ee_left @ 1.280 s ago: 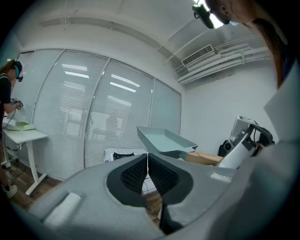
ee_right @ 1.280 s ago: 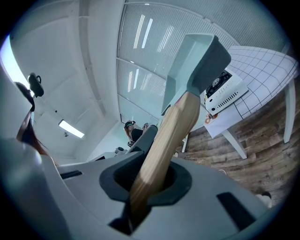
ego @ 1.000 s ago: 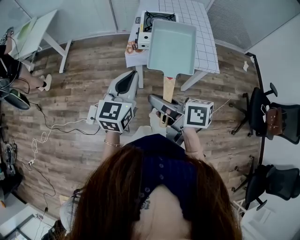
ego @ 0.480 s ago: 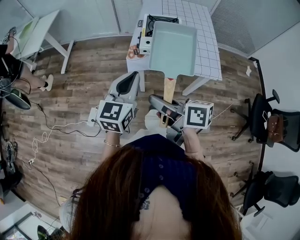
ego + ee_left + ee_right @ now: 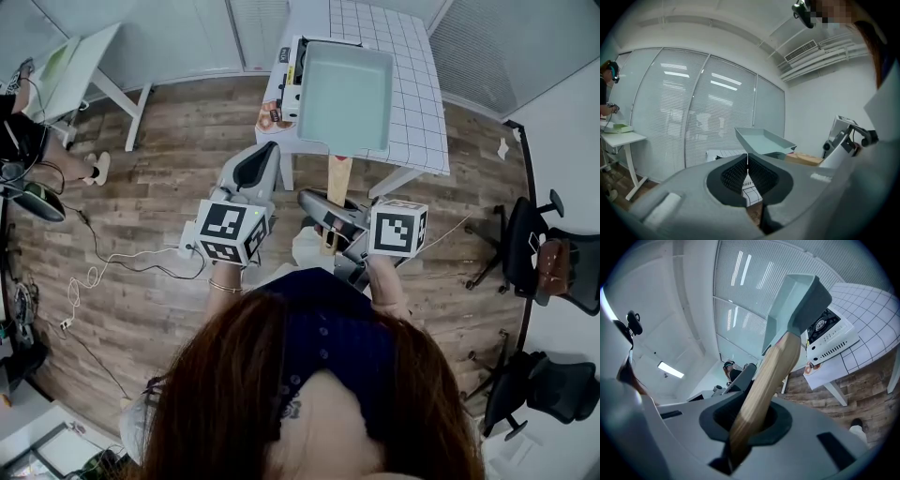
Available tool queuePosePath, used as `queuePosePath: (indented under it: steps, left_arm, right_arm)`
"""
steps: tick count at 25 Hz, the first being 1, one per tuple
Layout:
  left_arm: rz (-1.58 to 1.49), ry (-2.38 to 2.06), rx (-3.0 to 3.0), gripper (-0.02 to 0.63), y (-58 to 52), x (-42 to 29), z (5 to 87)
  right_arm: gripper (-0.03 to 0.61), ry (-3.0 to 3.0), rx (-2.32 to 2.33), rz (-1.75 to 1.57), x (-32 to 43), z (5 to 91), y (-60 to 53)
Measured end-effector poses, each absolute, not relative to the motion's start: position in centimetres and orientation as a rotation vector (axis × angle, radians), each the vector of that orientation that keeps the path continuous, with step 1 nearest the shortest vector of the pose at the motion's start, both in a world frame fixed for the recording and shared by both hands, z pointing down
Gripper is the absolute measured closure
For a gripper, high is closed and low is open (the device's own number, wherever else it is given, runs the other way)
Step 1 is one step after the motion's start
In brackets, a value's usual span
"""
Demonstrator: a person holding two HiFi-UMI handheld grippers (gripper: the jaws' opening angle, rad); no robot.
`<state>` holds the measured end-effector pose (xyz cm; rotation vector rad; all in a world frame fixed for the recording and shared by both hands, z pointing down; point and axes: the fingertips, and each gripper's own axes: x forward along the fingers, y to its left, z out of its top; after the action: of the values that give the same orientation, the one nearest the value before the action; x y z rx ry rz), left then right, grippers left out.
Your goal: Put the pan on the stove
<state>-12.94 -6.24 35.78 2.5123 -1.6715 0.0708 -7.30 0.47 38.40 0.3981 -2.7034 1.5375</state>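
Right gripper view looks along the jaws of the right gripper (image 5: 749, 426), which are pinched on the wooden handle (image 5: 765, 376) of the pan (image 5: 794, 301). The handle fills the gap between the dark pads and runs up and away to the pale green pan body, seen here from below and tilted. Beyond it the stove (image 5: 830, 336) sits on the white gridded surface (image 5: 872, 315), with clear air between pan and stove.

From the head view, the right gripper (image 5: 328, 208) holds the handle (image 5: 338, 178) at its near end. The rectangular pan (image 5: 344, 96) hangs out in front over the surface (image 5: 417, 103) and covers most of the stove (image 5: 290, 82), whose white left edge and a strip of black burner show beside it. The pan is carried in the air and is not set down.

The left gripper (image 5: 748, 169) has its ribbed pads pressed together with nothing between them. In the head view the left gripper (image 5: 266, 152) points toward the surface's near left corner, apart from the pan.
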Motion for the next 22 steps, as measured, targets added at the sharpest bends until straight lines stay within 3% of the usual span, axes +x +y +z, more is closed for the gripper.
queuePosePath:
  steps: [22]
  left_arm:
    - [0.108, -1.668, 2.498, 0.600, -13.2, -12.0, 36.5]
  right_arm:
    - [0.523, -2.670, 0.372, 1.578, -6.7, 39.4, -6.0]
